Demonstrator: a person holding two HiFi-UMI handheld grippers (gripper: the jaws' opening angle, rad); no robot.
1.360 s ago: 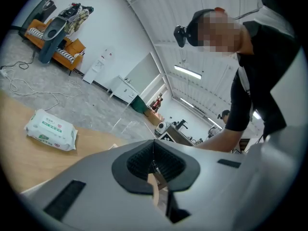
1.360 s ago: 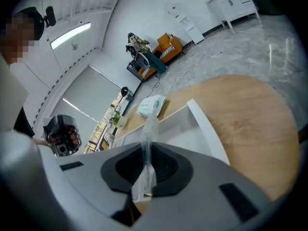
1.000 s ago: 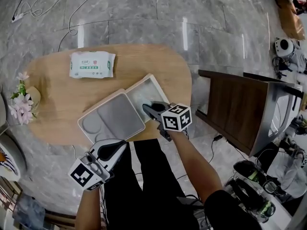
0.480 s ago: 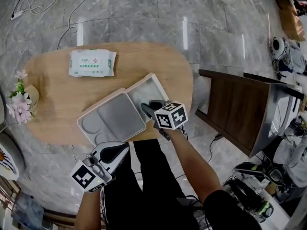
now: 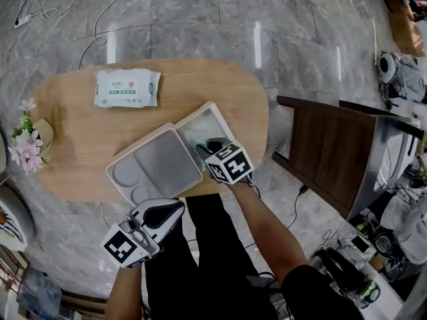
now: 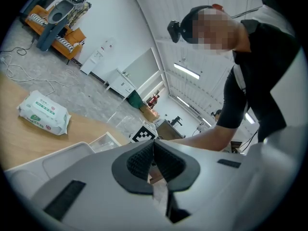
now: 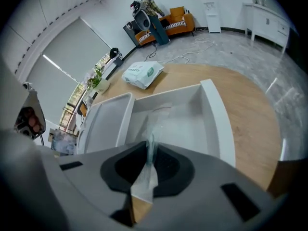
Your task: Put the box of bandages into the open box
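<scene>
The open box (image 5: 212, 116) is white, with its lid (image 5: 157, 164) folded flat beside it near the front edge of the oval wooden table (image 5: 80, 139). My right gripper (image 5: 204, 151) reaches down into its tray. In the right gripper view the box of bandages (image 7: 150, 146) shows as a thin pale slab, edge-on between the pads, over the tray (image 7: 219, 119). The jaws of the right gripper (image 7: 148, 160) are opening, though the pads still touch it. My left gripper (image 5: 179, 207) hangs off the table over the person's lap; in its own view the left gripper (image 6: 153, 160) is shut on nothing.
A pack of wet wipes (image 5: 127, 89) lies at the table's far left. A small pot of pink flowers (image 5: 25, 145) stands at the left edge. A dark wooden cabinet (image 5: 327, 152) stands right of the table. Cables run over the marble floor (image 5: 200, 19).
My right gripper has slid a little left and lower into the open box. The left gripper has drifted slightly right below the table edge.
</scene>
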